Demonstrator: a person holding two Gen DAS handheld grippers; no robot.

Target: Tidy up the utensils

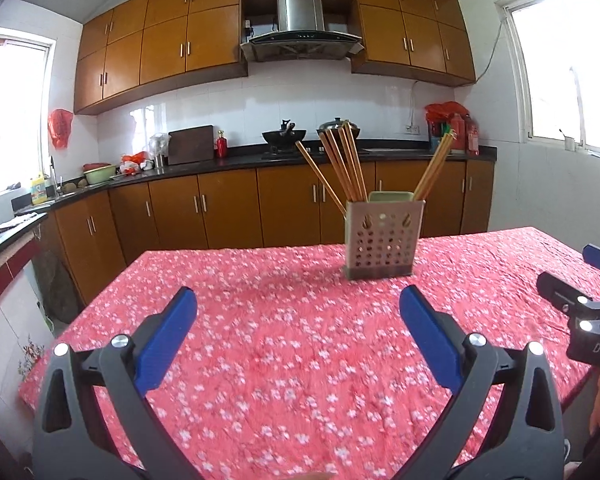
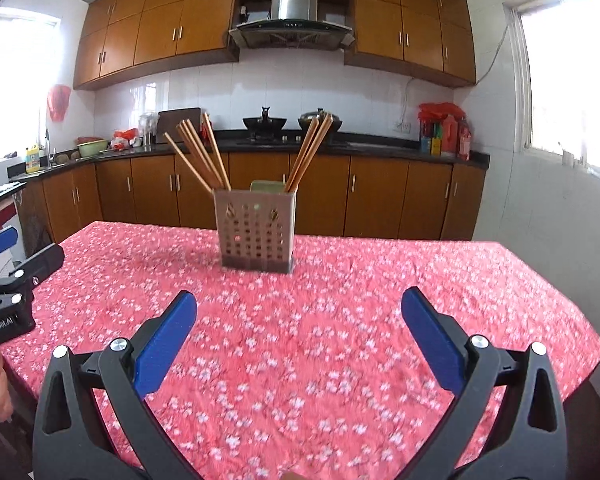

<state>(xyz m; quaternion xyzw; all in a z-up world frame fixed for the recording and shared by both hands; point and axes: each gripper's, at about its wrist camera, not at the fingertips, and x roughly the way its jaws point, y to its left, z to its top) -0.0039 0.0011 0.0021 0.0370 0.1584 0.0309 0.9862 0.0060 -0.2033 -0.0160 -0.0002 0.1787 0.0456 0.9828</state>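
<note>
A perforated metal utensil holder [image 1: 384, 238] stands upright on the far middle of the red floral tablecloth [image 1: 284, 360]. Several wooden chopsticks [image 1: 342, 168] lean in it, most to the left and a few to the right [image 1: 434, 168]. It also shows in the right wrist view [image 2: 255, 234] with its chopsticks [image 2: 198, 156]. My left gripper [image 1: 298, 300] is open and empty, well short of the holder. My right gripper [image 2: 299, 300] is open and empty, also short of it. Each gripper shows at the edge of the other's view.
The table [image 2: 380, 340] is covered by the cloth, with its edges close on both sides. Behind it runs a dark kitchen counter [image 1: 240, 156] with a wok, a pot, bottles and a cutting board, above wooden cabinets.
</note>
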